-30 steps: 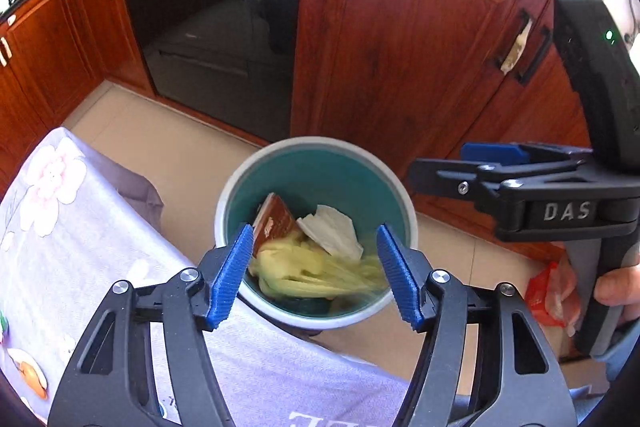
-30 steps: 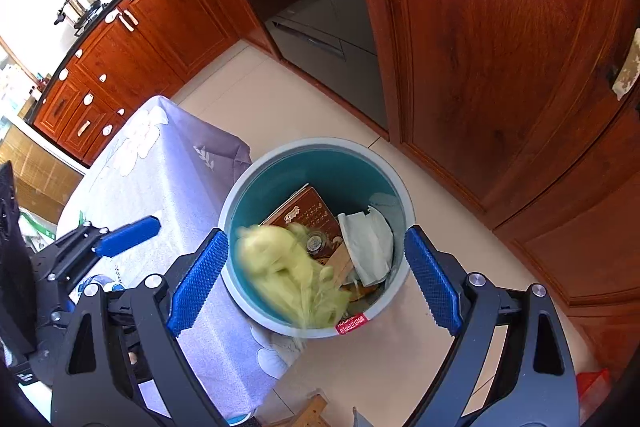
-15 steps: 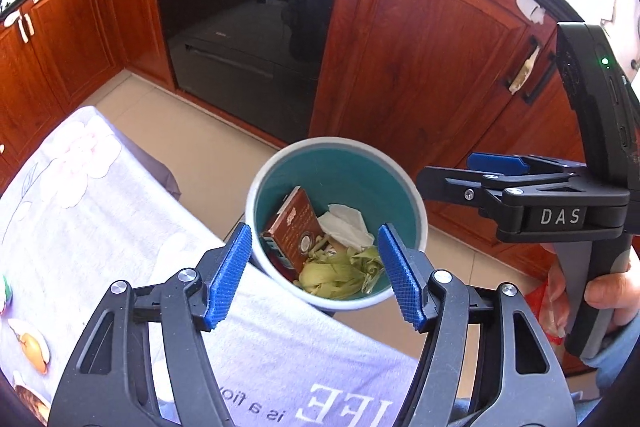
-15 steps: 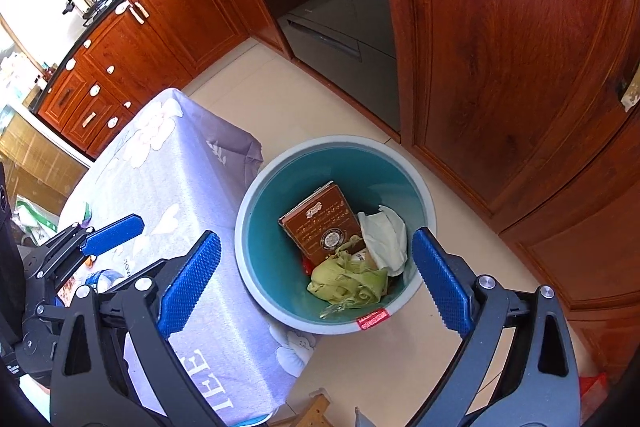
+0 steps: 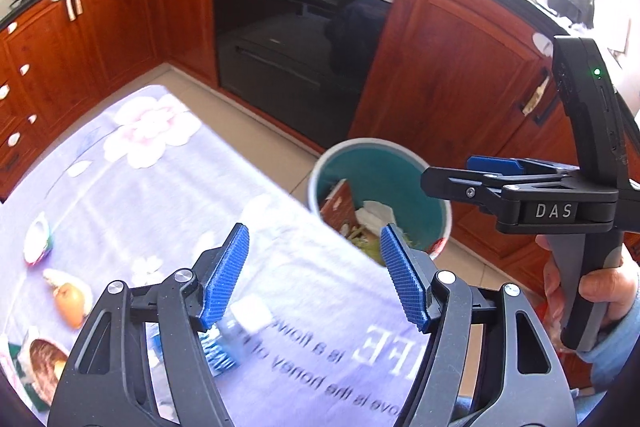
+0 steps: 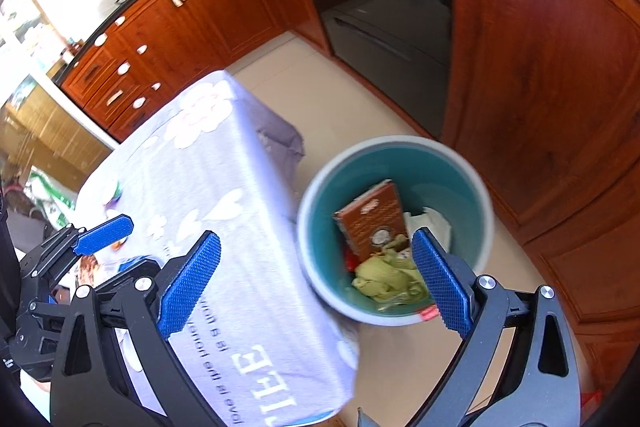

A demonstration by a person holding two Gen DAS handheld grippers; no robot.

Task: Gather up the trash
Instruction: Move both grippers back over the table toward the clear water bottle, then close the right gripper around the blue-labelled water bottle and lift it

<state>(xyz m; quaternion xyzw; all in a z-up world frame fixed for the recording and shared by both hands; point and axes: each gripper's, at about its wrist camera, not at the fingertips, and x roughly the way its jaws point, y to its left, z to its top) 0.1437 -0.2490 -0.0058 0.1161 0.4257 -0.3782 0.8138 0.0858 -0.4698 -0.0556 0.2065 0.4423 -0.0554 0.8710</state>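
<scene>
Fingers of both grippers [image 5: 314, 277] [image 6: 316, 283] apart, empty; onion [image 5: 70, 301] at nine o'clock may roll off surface [image 5: 160, 179].

A teal-lined bin [image 6: 394, 159] stands by a lilac, flower-printed tablecloth [image 6: 208, 163]; the cabinets [image 6: 552, 67] are reddish brown.

The left gripper [image 5: 312, 273] points down over a table covered with a lilac flowered cloth [image 5: 160, 179]. Its jaws have just been opening and stand apart with nothing between them. Beyond the table edge a teal bin [image 5: 404, 171] stands on the tiled floor, holding a brown box [image 5: 338, 205], white paper [image 5: 374, 213] and green scraps [image 5: 366, 243]. At right, a hand [image 5: 596, 291] holds the right gripper [image 5: 452, 175] above the bin. An onion [image 5: 70, 301] lies on the cloth at left.
</scene>
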